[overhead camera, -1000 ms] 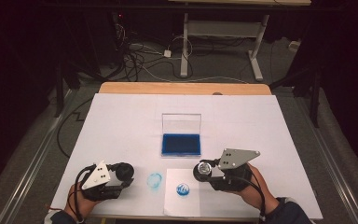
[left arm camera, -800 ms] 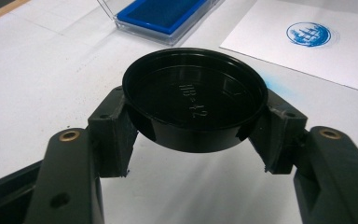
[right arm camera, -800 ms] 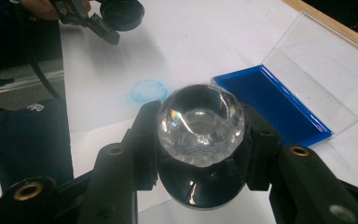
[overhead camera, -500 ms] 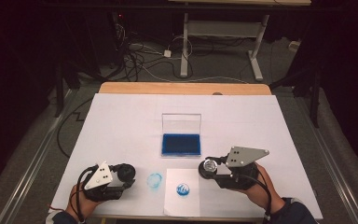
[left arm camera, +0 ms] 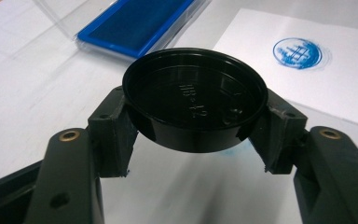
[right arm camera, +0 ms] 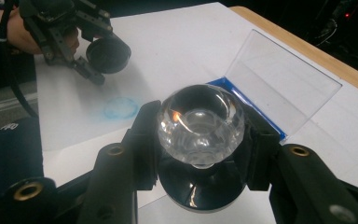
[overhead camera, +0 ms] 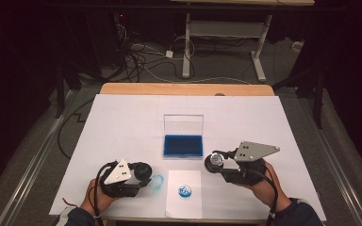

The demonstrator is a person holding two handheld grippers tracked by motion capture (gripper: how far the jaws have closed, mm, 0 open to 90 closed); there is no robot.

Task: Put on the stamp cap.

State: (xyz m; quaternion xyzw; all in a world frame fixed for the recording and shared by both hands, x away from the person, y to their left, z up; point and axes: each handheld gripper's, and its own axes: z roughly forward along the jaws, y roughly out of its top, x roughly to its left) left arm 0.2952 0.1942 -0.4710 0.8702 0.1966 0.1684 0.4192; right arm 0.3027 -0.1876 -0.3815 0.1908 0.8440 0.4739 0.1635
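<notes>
My left gripper [overhead camera: 140, 172] [left arm camera: 196, 120] is shut on a round black cap [overhead camera: 141, 169] [left arm camera: 195, 98], held just above the white table cover beside a faint blue ring mark [overhead camera: 156, 181] [right arm camera: 121, 107]. My right gripper [overhead camera: 215, 162] [right arm camera: 200, 135] is shut on a stamp with a clear glass knob [overhead camera: 214, 161] [right arm camera: 200, 123] and a black base, right of the paper. An open blue ink pad [overhead camera: 183, 145] [left arm camera: 135, 21] lies in the middle with its clear lid [right arm camera: 284, 84] upright. A white paper [overhead camera: 185, 202] [left arm camera: 326, 79] carries a round blue imprint [overhead camera: 185, 191] [left arm camera: 298, 49].
A white sheet [overhead camera: 122, 122] covers the table, and the wooden far edge [overhead camera: 184, 88] shows beyond it. Past the table are cables on the floor and a desk frame [overhead camera: 217, 28]. The person's hands come in at the near edge.
My left gripper with the black cap has slid right, up to the blue ring mark. The right gripper with the stamp has shifted only slightly.
</notes>
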